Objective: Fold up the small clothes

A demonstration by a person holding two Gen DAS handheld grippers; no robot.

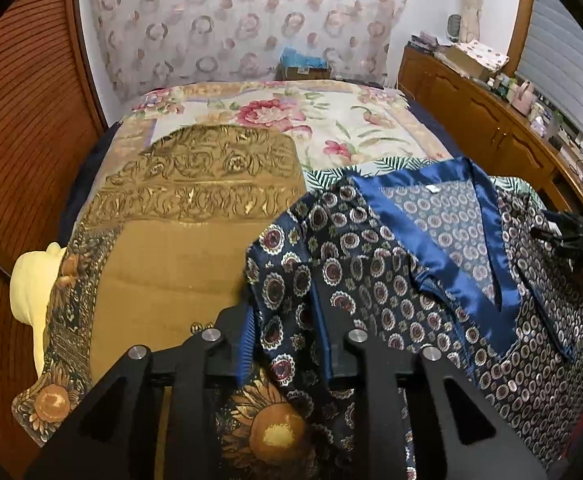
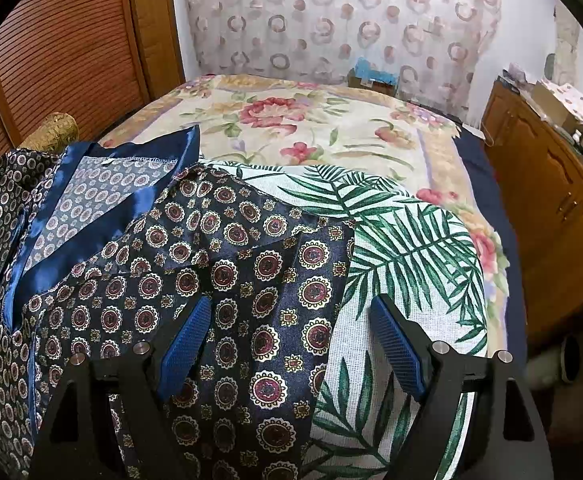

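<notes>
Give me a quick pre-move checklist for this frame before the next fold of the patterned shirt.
1. Left gripper has fabric: ok, its fingers straddle a fold of the navy patterned shirt, though a firm clamp cannot be confirmed.
2. Right gripper has fabric: not ok, it is open, with the shirt's other side lying loose between its fingers.
3. Shirt lies flat: not ok, it is bunched and creased around the blue satin collar.
4. Landing surface: ok, the palm-leaf cloth lies spread beneath.
5. Shirt's lower hem position: cannot tell, out of view.
</notes>
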